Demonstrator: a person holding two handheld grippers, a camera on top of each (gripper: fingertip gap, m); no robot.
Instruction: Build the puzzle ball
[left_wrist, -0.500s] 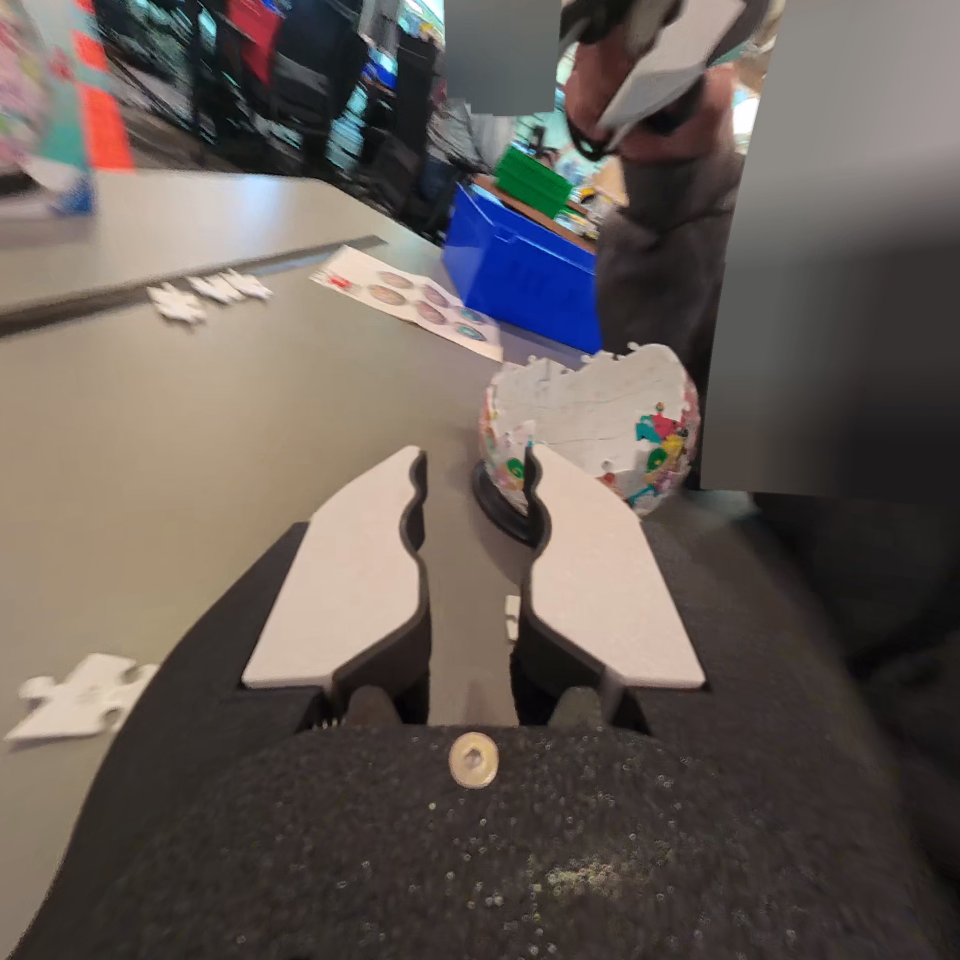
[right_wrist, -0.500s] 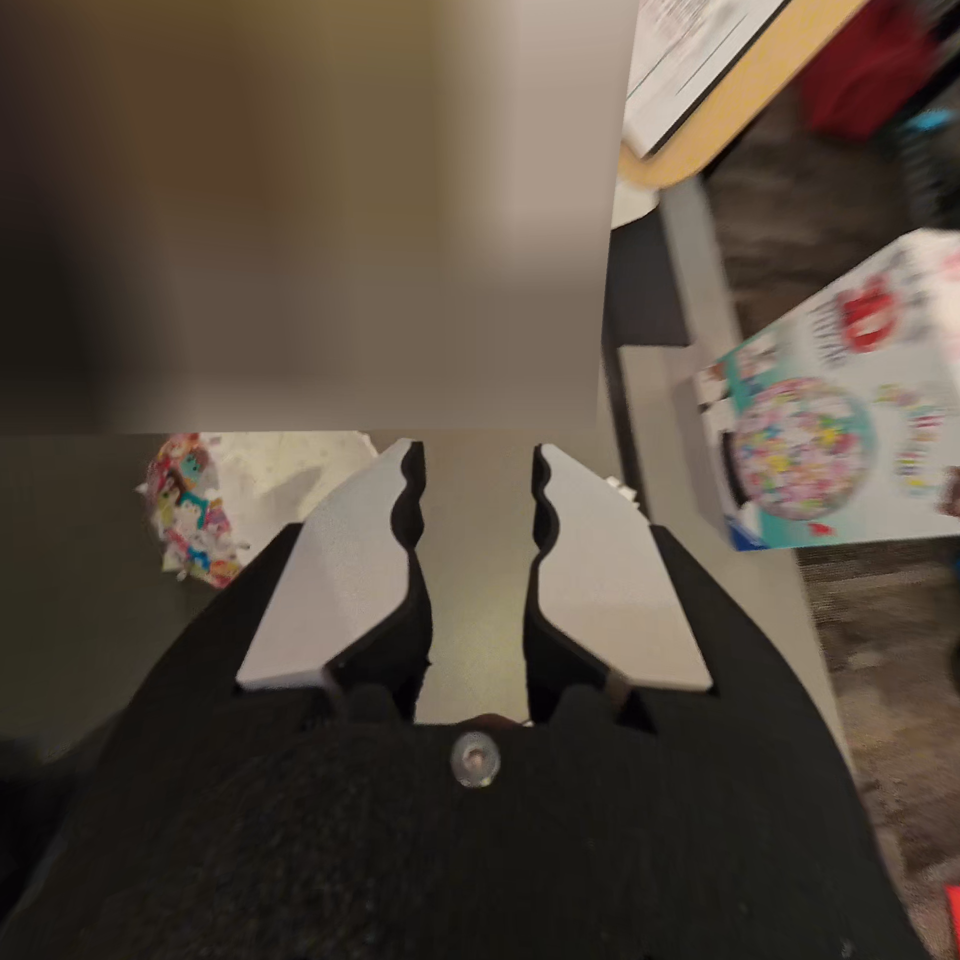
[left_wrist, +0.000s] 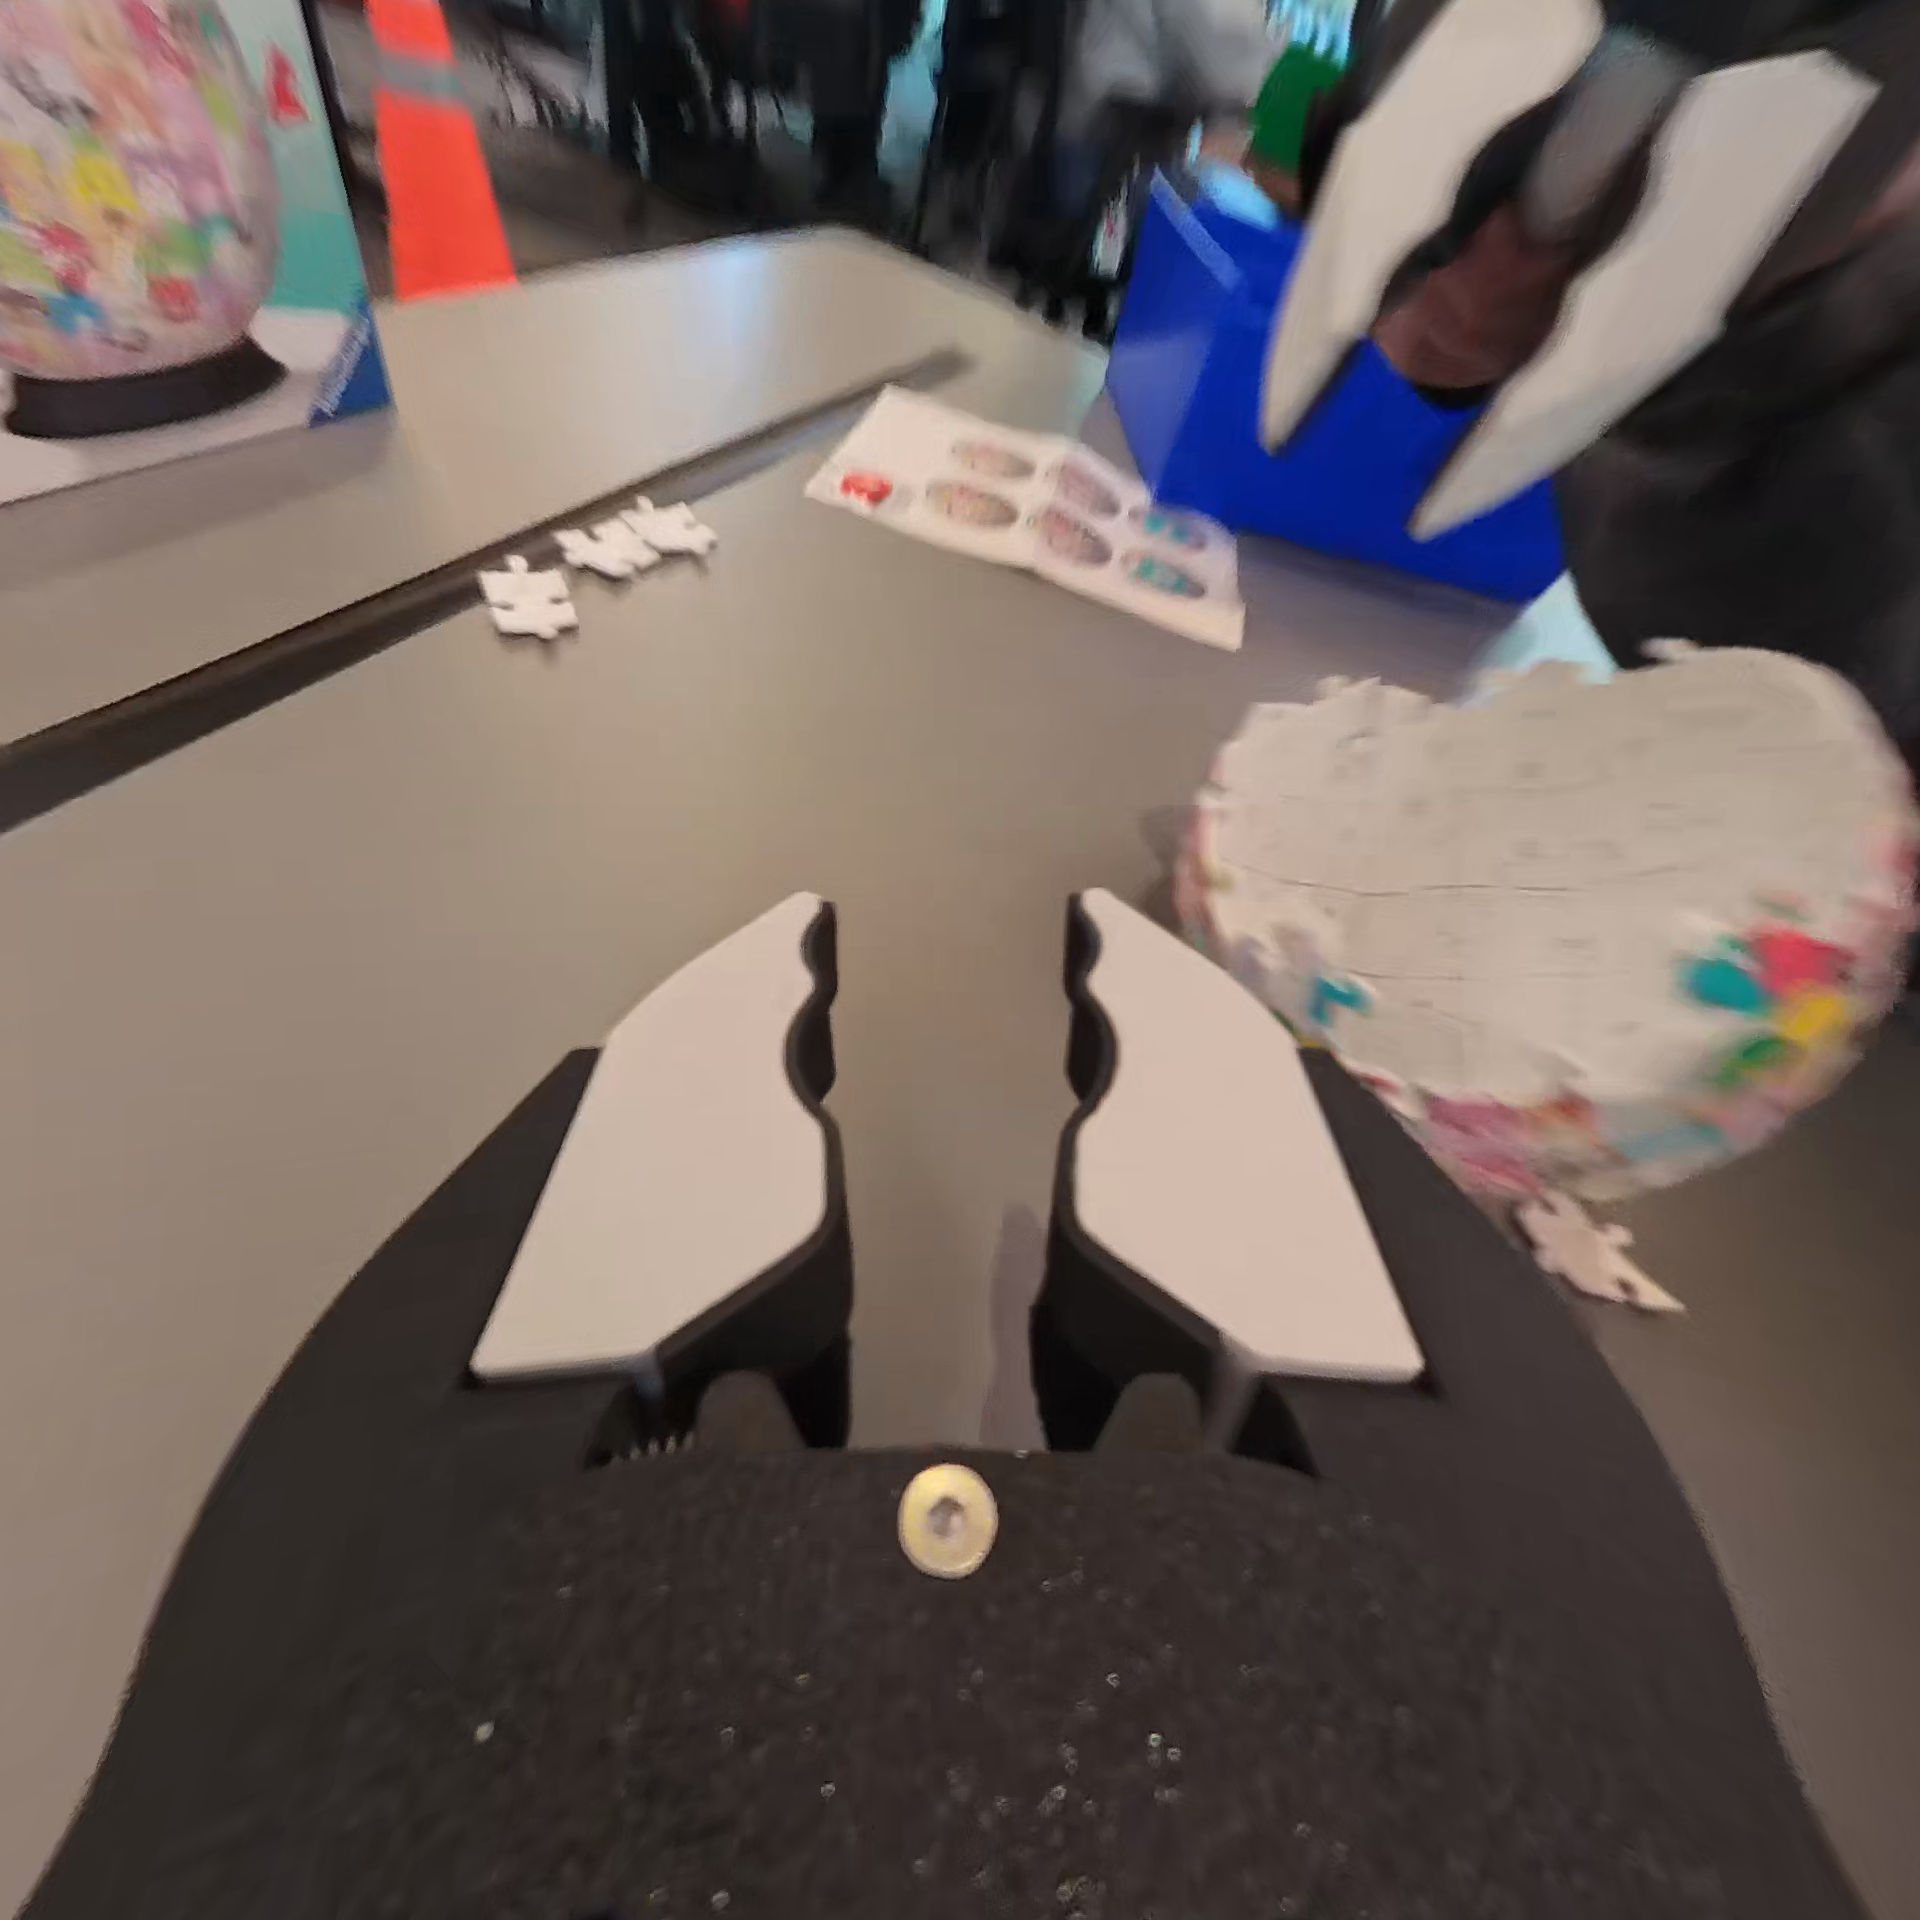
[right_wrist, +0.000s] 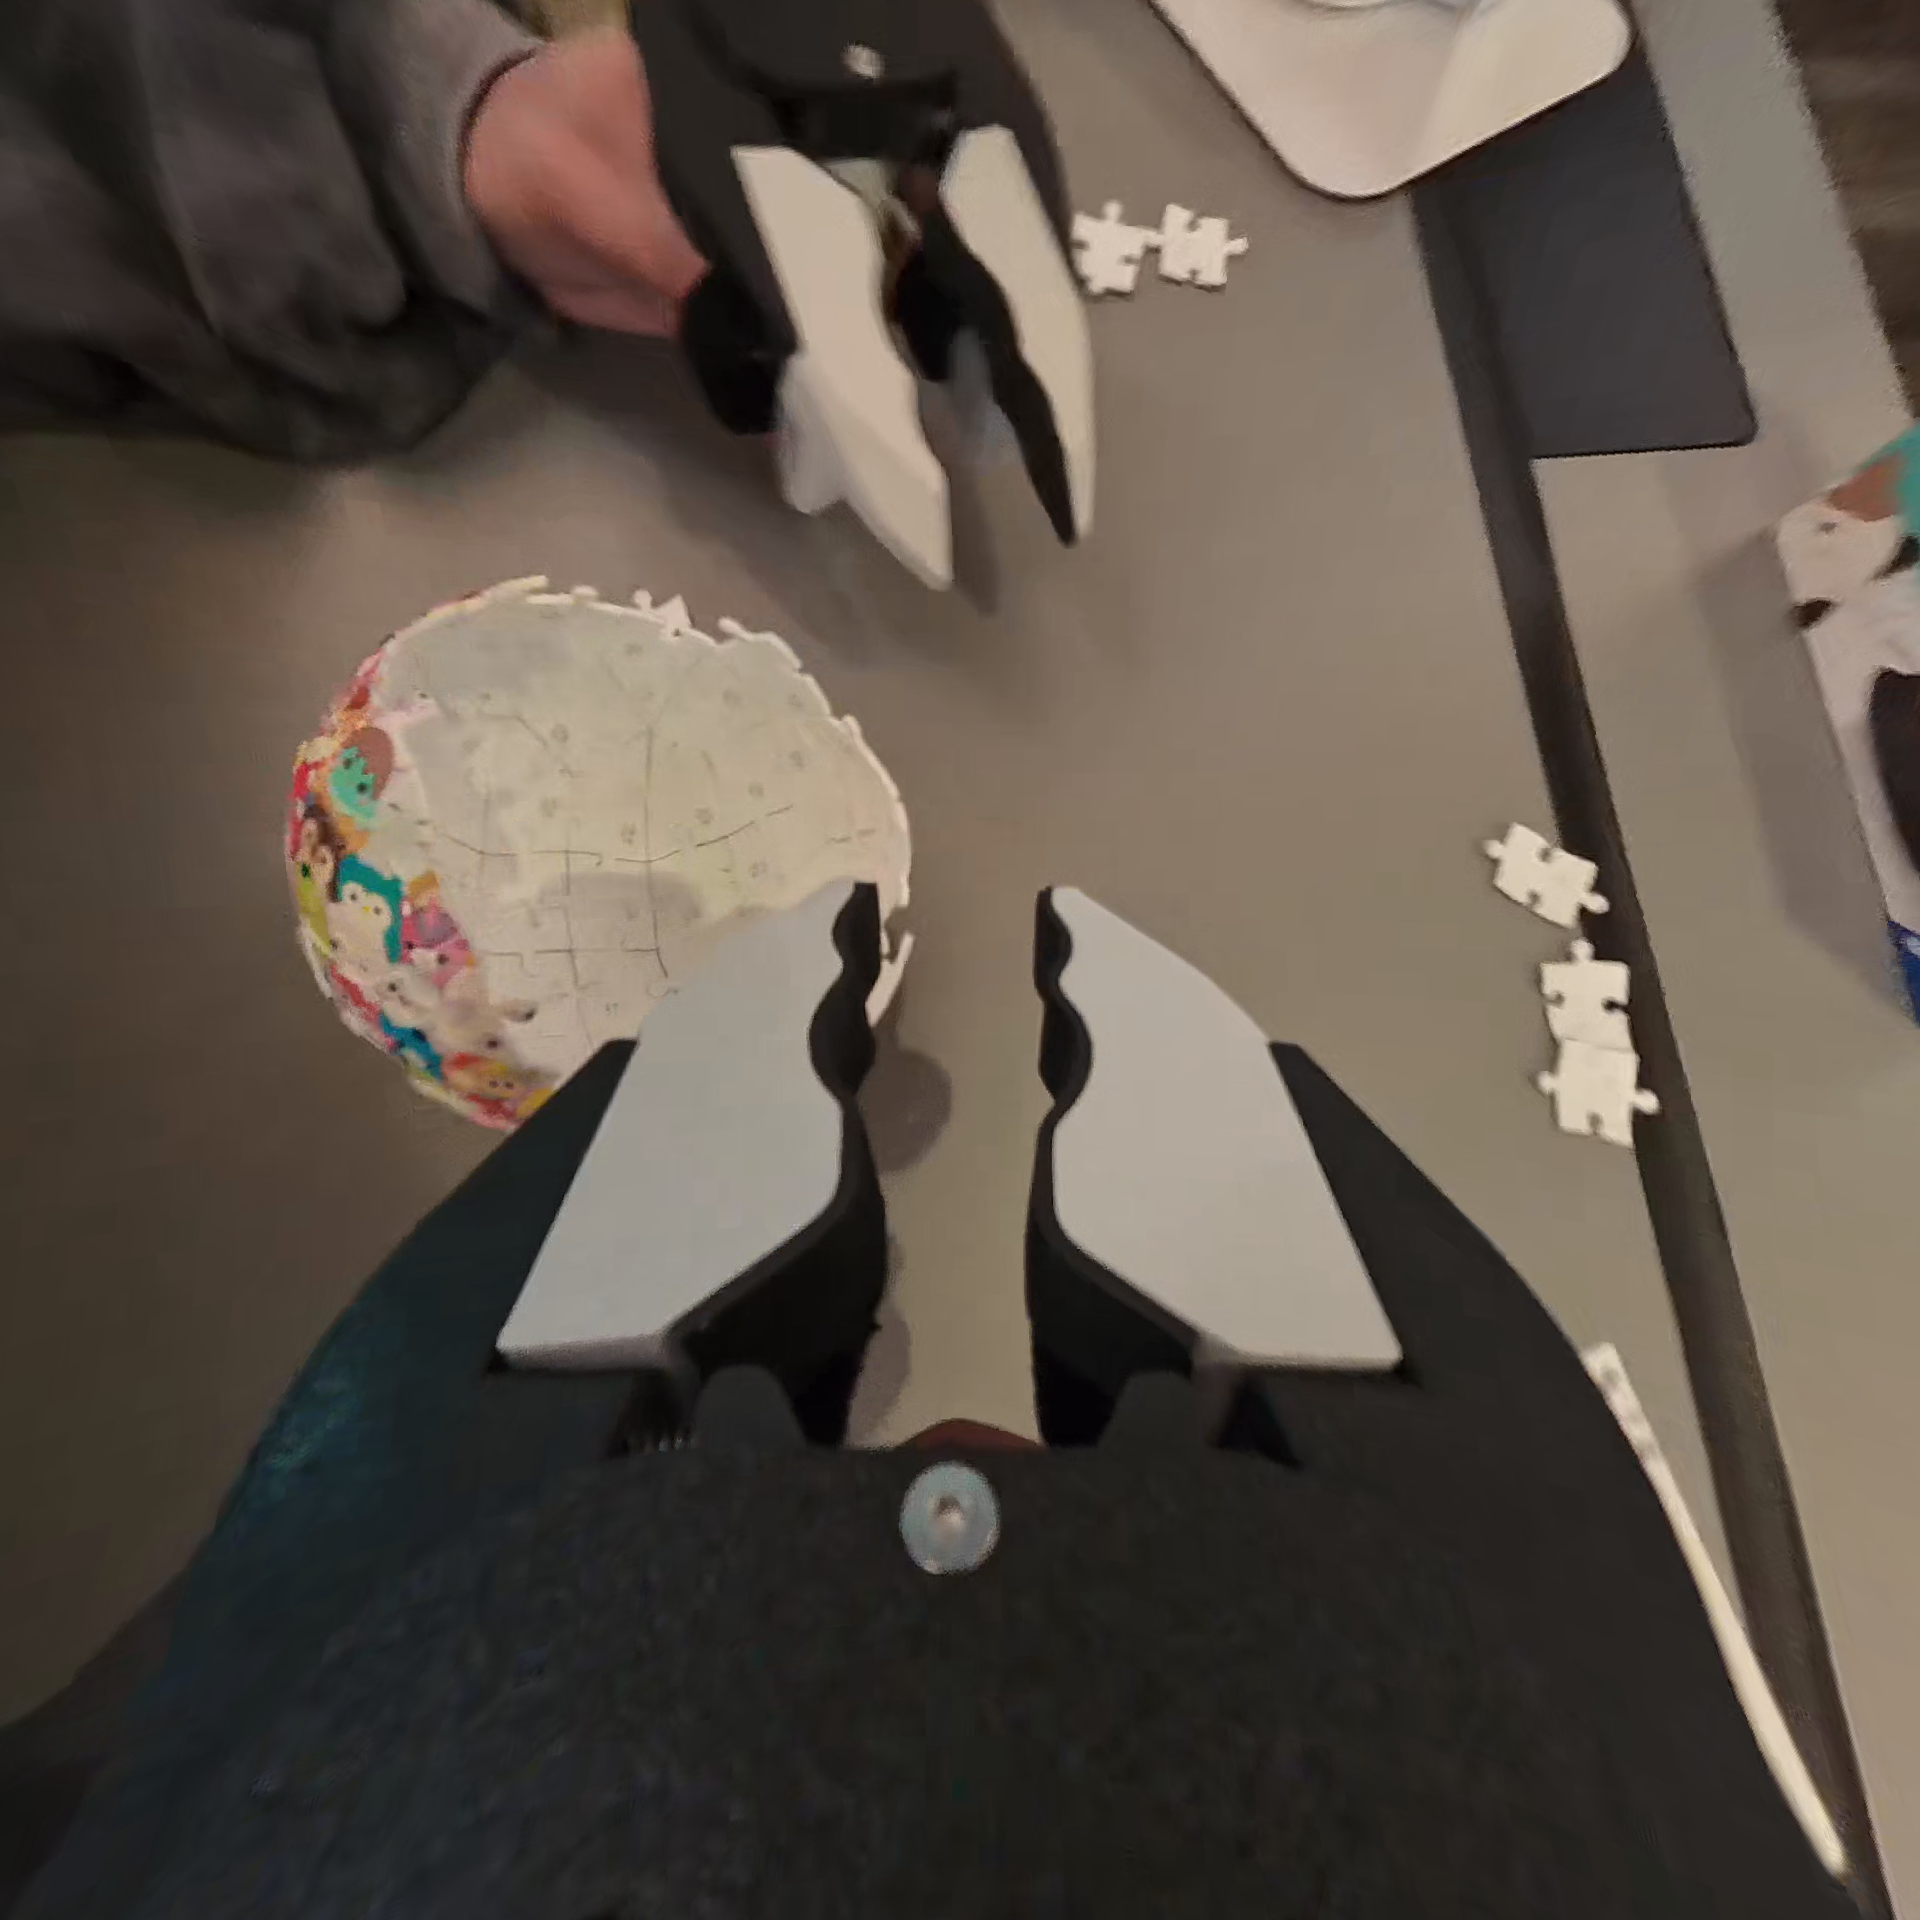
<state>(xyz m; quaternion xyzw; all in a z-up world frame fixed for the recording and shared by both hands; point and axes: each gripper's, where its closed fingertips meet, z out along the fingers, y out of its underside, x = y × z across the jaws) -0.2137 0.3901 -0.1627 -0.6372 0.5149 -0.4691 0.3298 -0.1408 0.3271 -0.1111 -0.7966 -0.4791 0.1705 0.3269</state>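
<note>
Two views: on the left wrist view, the left gripper (left_wrist: 949, 935) gapes empty beside the half-built puzzle ball (left_wrist: 1538, 914) on the surface (left_wrist: 520, 883). On the right wrist view, the right gripper (right_wrist: 956, 925) hovers parted, empty; a careless nudge could crack that shell.

puzzle box (left_wrist: 156, 208) cut off at left, right claw (left_wrist: 1371, 473) motion-blurred

My left wrist camera sits low over the grey table (left_wrist: 312, 935), facing far across it. My right one looks steeply down; both share the half-built puzzle ball (right_wrist: 582, 831).
</note>
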